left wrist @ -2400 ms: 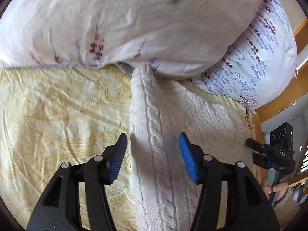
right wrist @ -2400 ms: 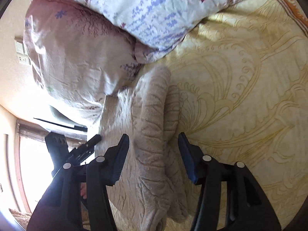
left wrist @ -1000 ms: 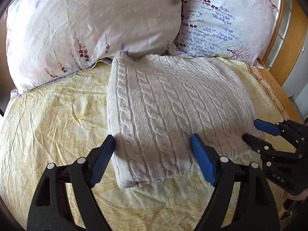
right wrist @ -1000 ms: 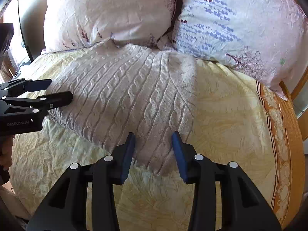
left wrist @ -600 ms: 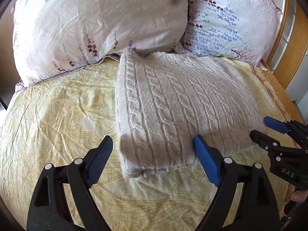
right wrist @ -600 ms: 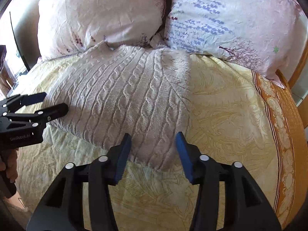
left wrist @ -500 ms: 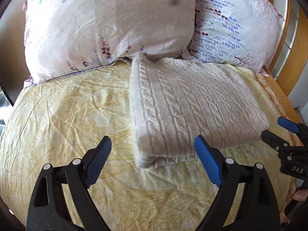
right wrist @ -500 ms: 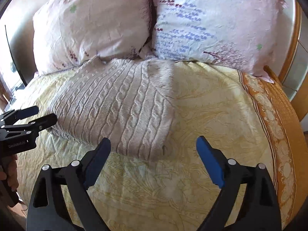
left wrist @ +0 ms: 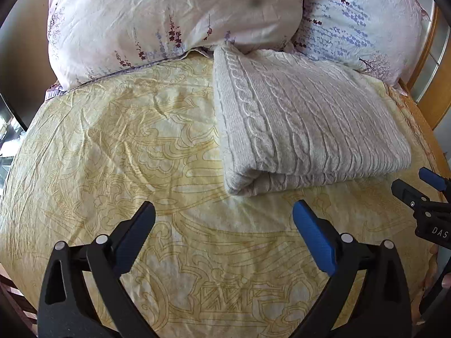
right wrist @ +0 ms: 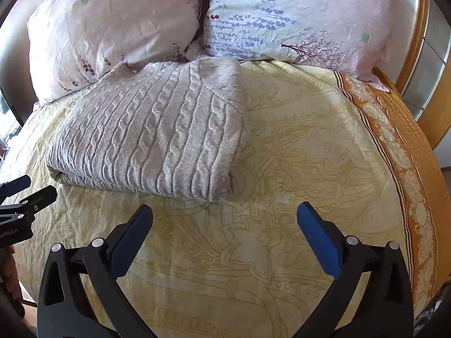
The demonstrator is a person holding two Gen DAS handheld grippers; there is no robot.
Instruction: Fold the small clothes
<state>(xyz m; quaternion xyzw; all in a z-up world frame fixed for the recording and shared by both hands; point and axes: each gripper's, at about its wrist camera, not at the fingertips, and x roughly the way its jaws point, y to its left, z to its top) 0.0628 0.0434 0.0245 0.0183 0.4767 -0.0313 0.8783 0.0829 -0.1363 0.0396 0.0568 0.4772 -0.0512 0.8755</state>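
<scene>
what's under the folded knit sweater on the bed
The folded cable-knit sweater lies on the yellow patterned bedspread, its far edge against the pillows. Anything beneath or between its layers is covered.

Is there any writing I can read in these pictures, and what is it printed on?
"DAS": white letters on the black body of the right hand-held gripper, at the left wrist view's right edge.
White lettering on the left hand-held gripper, at the right wrist view's left edge: cut off and too small to read.
Nothing readable on the sweater, pillows or bedsheet.
</scene>
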